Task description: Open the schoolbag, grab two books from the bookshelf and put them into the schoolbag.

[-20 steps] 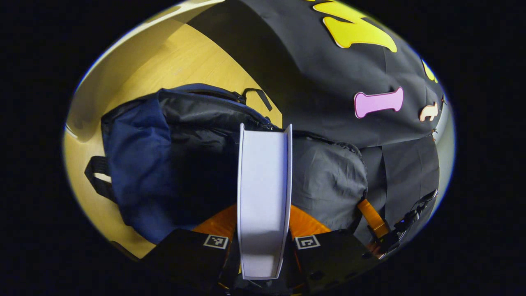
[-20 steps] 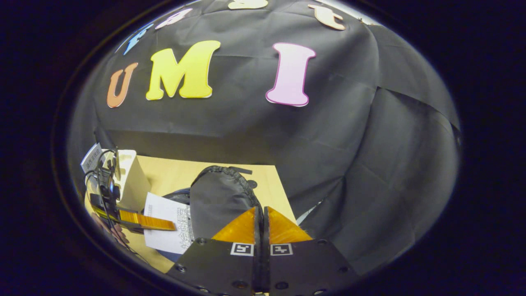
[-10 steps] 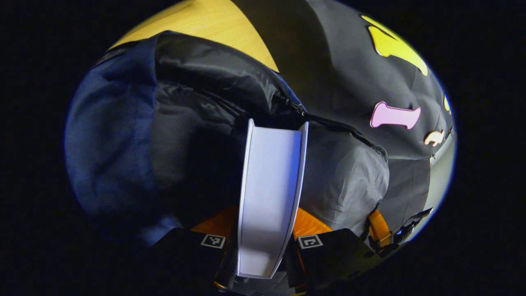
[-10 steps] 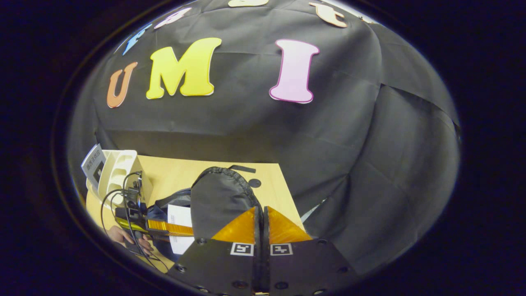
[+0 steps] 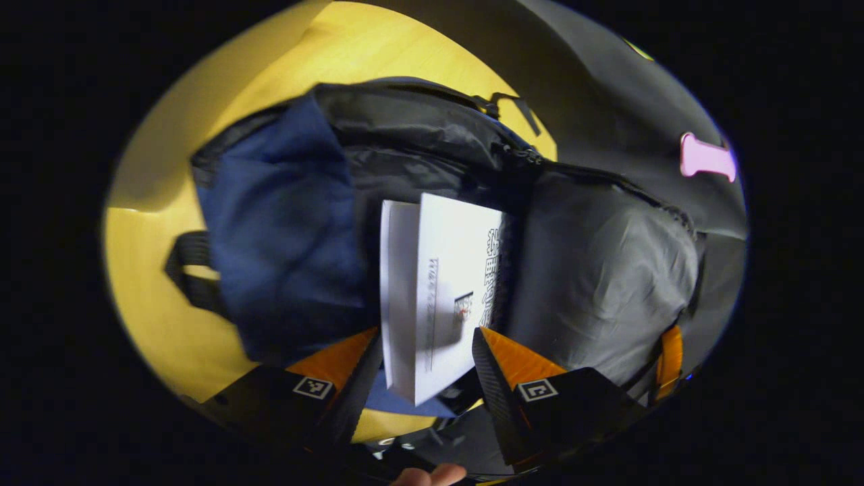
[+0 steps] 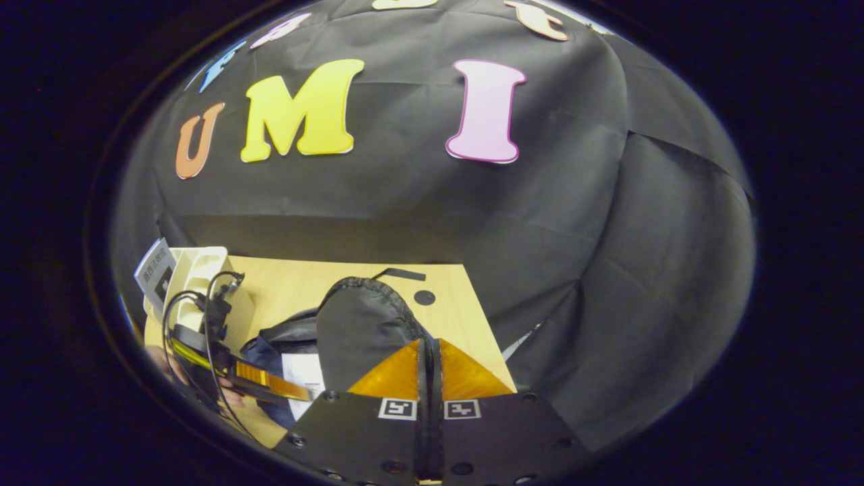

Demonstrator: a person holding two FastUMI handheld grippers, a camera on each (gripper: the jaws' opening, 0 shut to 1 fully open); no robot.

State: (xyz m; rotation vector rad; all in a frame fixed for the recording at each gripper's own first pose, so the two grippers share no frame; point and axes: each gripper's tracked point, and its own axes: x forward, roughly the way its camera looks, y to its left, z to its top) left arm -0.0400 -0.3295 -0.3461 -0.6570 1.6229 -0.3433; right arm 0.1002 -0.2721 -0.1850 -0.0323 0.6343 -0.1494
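- The left gripper (image 5: 422, 351) has its fingers spread apart, either side of a white book (image 5: 439, 297) without pressing it.
- That book sits partway inside the open schoolbag (image 5: 283, 223), lying on the yellow worktop (image 5: 155, 297).
- The right gripper (image 6: 429, 368) has its fingers together, pinching the schoolbag's grey flap (image 6: 361, 324).
- A white bookshelf (image 6: 196, 277) stands beyond, at the worktop's far left.

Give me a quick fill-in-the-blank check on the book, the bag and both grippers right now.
1. The ____ book rests in the open schoolbag.
2. The left hand-held gripper is ____, its fingers apart on either side of the book.
3. The right hand-held gripper has its fingers ____.

Missing words: white; open; shut
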